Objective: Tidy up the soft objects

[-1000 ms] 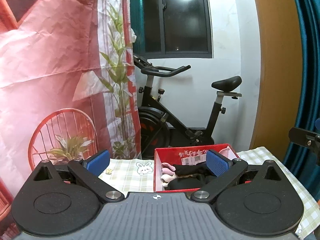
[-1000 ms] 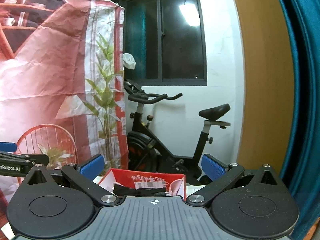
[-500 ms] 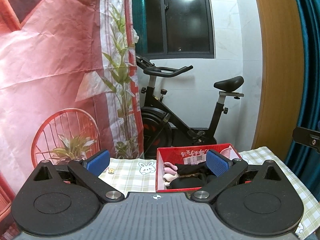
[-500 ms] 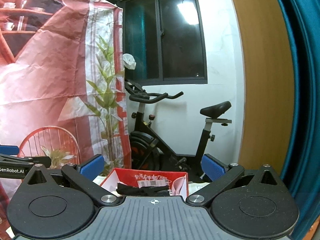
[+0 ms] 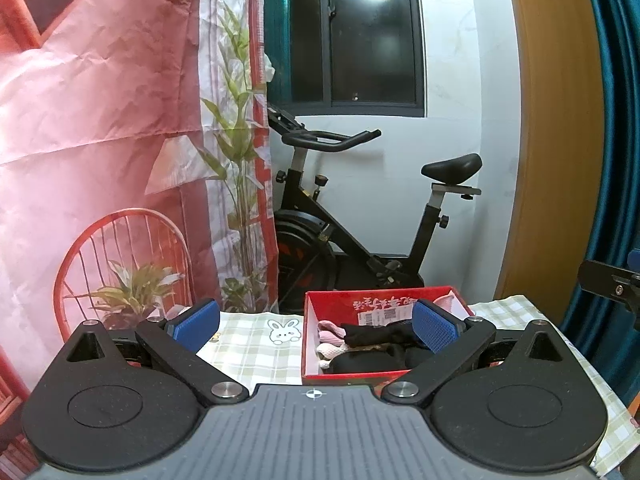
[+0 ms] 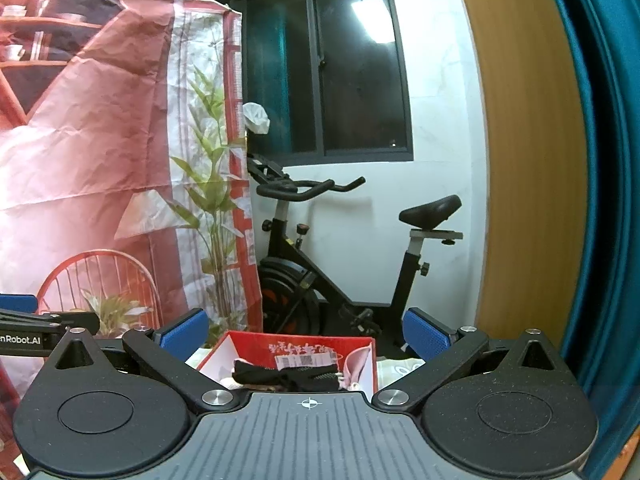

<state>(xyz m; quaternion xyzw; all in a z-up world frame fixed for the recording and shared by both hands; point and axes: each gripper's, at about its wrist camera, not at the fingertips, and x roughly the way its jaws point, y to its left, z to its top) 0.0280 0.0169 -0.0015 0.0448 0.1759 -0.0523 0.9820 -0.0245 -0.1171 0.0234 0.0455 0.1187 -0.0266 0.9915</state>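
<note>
A red box stands on the checked tablecloth and holds rolled pink socks and black socks. My left gripper is open and empty, held above the table on the near side of the box. My right gripper is open and empty, also on the near side of the red box, where black socks show. The left gripper's arm appears at the right wrist view's left edge.
An exercise bike stands behind the table under a dark window. A pink printed backdrop hangs at the left. A wooden panel and a teal curtain are at the right.
Both grippers have drifted slightly; the box sits a little lower and closer in both views. Both stay open and empty.
</note>
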